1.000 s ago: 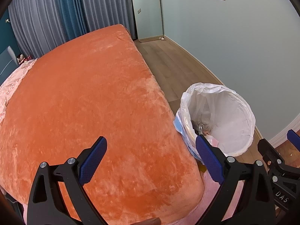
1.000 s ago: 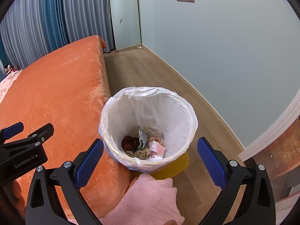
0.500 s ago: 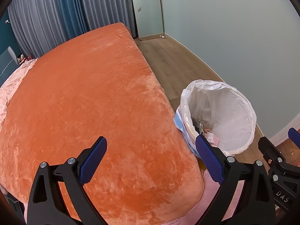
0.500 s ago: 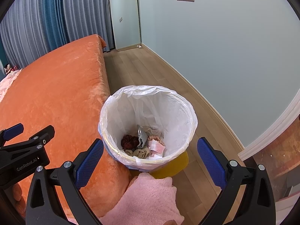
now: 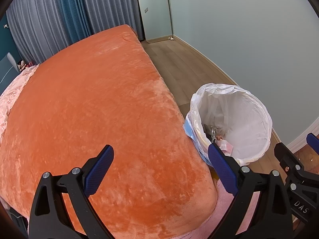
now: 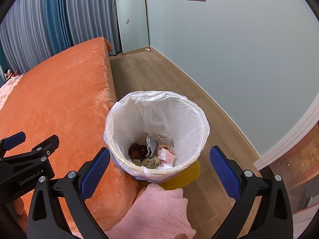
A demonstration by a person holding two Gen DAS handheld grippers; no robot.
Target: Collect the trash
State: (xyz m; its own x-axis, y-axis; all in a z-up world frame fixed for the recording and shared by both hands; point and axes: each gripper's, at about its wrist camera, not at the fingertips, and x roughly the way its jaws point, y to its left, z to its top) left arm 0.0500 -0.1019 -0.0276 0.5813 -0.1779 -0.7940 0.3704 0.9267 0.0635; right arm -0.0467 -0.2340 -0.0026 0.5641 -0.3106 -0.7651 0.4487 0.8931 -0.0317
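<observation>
1. Right gripper [image 6: 159, 167] hung above the near rim of the bin, jaws spread wide, nothing between the pads. Left gripper [image 5: 160, 168] was over the near corner of the bed, jaws equally wide and empty.
2. A pink fleece cloth [image 6: 159, 209] lay directly under the right gripper, against the bed corner and touching the yellow base [image 6: 183, 176] of the bin. Whether it counted as trash could not be told.
3. Trash bin [image 6: 199, 119], lined with a white bag, stood on the floor just beside the bed edge. The collected trash [image 6: 153, 155] sat at its bottom: a dark red scrunchie, a grey clip-like piece, beige cloth, a pink-and-white wrapper. The fill was low.
4. Orange bedspread [image 5: 89, 103] showed no loose items on its visible surface. A pink quilt [image 5: 14, 91] lay at its far left edge.
5. Wooden floor [image 6: 151, 73] between bed and wall looked bare as far as the standing mirror [image 6: 132, 18]; a small white object at the mirror's foot was too small to identify.
6. Judgement: the drop step appeared finished, with the search for the next piece pending. To do it well, keep both jaws open, lift clear of the bag rim so the liner is not snagged, and sweep the cameras across the bed and floor before committing to a reach.
</observation>
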